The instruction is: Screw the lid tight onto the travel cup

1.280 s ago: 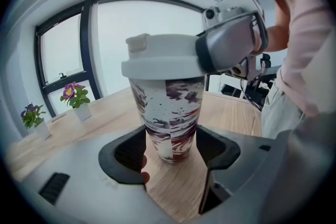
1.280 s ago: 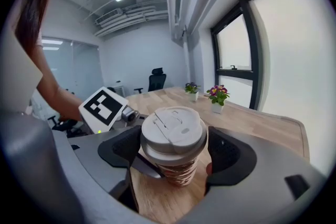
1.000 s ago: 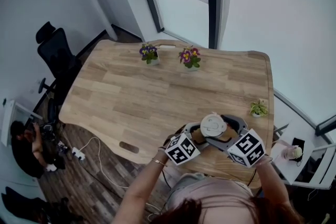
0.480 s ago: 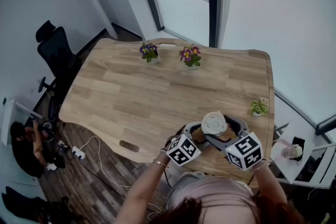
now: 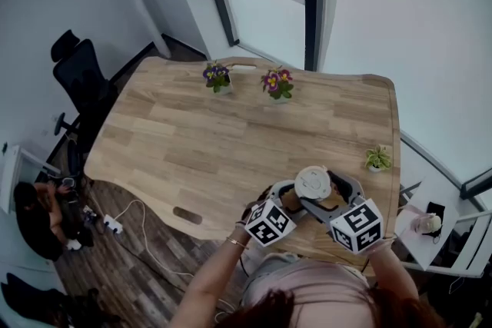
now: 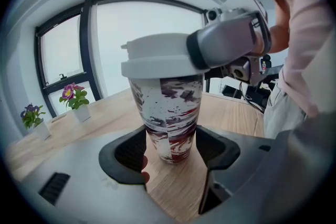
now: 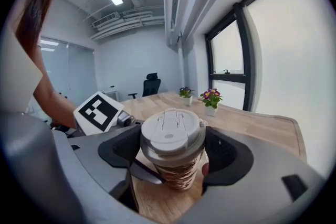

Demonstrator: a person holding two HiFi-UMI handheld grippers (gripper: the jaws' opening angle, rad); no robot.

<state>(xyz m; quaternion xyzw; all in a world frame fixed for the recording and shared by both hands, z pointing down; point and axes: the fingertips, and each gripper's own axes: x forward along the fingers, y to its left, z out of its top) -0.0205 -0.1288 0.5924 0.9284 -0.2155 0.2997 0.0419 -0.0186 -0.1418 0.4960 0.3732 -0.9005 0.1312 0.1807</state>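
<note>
Travel cup (image 6: pixel 170 113) stands on the tabletop (image 5: pixel 231 127) near your edge, its lower body clamped in your left claw (image 6: pixel 172 152), while your right claw (image 7: pixel 172 152), closed on the lid (image 7: pixel 170 131), has rolled slightly since a second ago, so tightening appears under way.

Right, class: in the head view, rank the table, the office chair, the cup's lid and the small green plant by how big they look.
1. table
2. office chair
3. lid and green plant: they look nearly alike, and the lid sits nearer the camera, so these two stay unranked.
</note>
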